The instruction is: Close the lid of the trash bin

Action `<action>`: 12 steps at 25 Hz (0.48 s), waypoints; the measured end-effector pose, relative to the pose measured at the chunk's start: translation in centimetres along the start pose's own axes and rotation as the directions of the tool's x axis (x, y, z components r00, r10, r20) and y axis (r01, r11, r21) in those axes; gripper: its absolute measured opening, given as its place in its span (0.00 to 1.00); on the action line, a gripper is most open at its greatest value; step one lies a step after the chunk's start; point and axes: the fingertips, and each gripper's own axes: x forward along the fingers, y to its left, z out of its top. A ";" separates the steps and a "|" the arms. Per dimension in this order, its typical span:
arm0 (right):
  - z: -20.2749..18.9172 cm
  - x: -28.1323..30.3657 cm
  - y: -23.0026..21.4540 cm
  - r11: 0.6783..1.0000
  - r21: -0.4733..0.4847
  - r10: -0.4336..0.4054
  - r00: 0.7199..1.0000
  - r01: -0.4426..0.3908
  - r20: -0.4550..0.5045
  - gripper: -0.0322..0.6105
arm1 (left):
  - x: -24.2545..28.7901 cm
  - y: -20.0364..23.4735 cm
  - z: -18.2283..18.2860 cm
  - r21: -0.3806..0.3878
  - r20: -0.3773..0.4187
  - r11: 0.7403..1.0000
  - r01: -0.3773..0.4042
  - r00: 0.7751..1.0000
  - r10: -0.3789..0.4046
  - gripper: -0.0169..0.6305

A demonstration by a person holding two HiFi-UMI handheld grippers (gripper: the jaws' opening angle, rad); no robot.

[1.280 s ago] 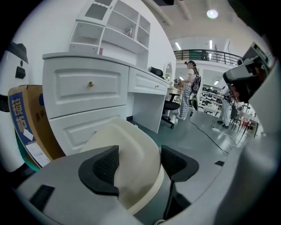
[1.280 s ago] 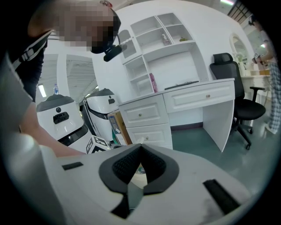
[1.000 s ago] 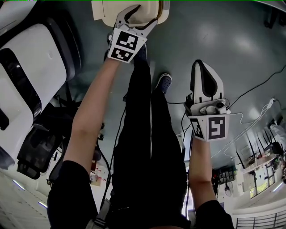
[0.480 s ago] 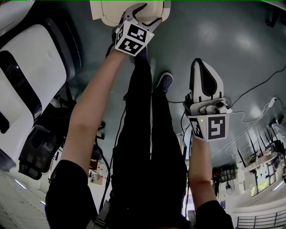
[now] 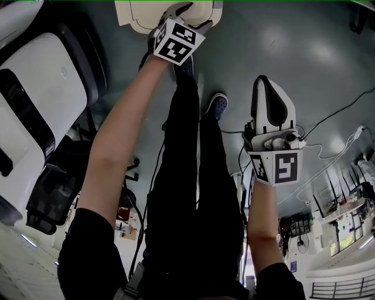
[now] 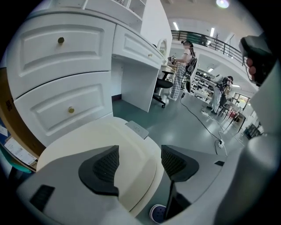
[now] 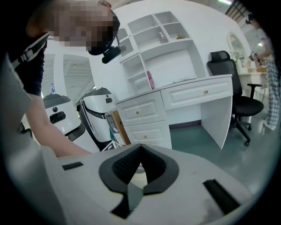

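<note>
Grey-green floor (image 5: 304,64) fills the head view, and the left gripper view shows a white drawer unit (image 6: 66,79) just behind the trash bin (image 5: 132,17). The bin sits at the top edge of the head view, by the person's feet. Its cream lid (image 6: 88,140) looks lowered, nearly flat.

Over the last second the left tool (image 5: 183,14) has reached further forward across the lid, its marker cube turning as it goes. Its jaws stand well apart and grip nothing, with the lid's rounded edge showing between them. Whether they press on it I cannot tell.

The right tool (image 5: 266,85) has stayed put, held low over the floor, jaws together and empty. The closing push seems almost done. The grey latch tab (image 6: 137,128) may still need seating.
</note>
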 end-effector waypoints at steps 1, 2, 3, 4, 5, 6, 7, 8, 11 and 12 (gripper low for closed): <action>-0.1 -0.1 -0.1 1.000 0.001 -0.002 1.000 0.002 0.000 0.06 | 0.1 0.0 0.0 -0.013 -0.003 1.000 0.006 1.000 -0.006 0.50; -0.2 -0.1 -0.1 1.000 0.002 -0.004 1.000 0.004 0.000 0.06 | 0.2 0.0 0.0 -0.026 -0.008 1.000 0.015 1.000 -0.015 0.50; -0.3 -0.1 -0.1 1.000 0.004 -0.005 1.000 0.005 -0.001 0.06 | 0.3 -0.1 -0.1 -0.036 -0.016 0.999 0.026 1.000 -0.026 0.50; -0.4 -0.1 -0.1 1.000 0.005 -0.005 1.000 0.005 -0.001 0.06 | 0.3 -0.1 -0.3 -0.040 -0.027 0.999 0.036 0.999 -0.037 0.50; -0.5 -0.2 -0.1 1.000 0.007 -0.005 1.000 0.005 -0.002 0.06 | 0.4 -0.1 -0.4 -0.038 -0.039 0.998 0.043 0.998 -0.045 0.50; -0.5 -0.2 0.0 1.000 0.009 -0.005 1.000 0.005 -0.003 0.06 | 0.5 -0.1 -0.5 -0.029 -0.050 0.999 0.046 0.998 -0.047 0.50; -0.5 -0.3 0.0 1.000 0.011 -0.005 1.000 0.005 -0.003 0.06 | 0.5 -0.1 -0.5 -0.018 -0.055 0.999 0.046 0.997 -0.047 0.50; -0.6 -0.3 0.0 1.000 0.013 -0.005 1.000 0.005 -0.002 0.06 | 0.6 -0.2 -0.4 -0.011 -0.056 0.999 0.045 0.997 -0.045 0.50; -0.8 -0.3 0.1 1.000 0.018 -0.003 1.000 0.003 -0.006 0.06 | 0.7 -0.1 -0.5 -0.016 -0.048 0.999 0.036 0.998 -0.037 0.50; -0.9 -0.2 0.2 1.000 0.019 -0.003 1.000 0.003 -0.007 0.06 | 0.7 0.0 -0.5 -0.019 -0.050 0.999 0.033 0.998 -0.034 0.50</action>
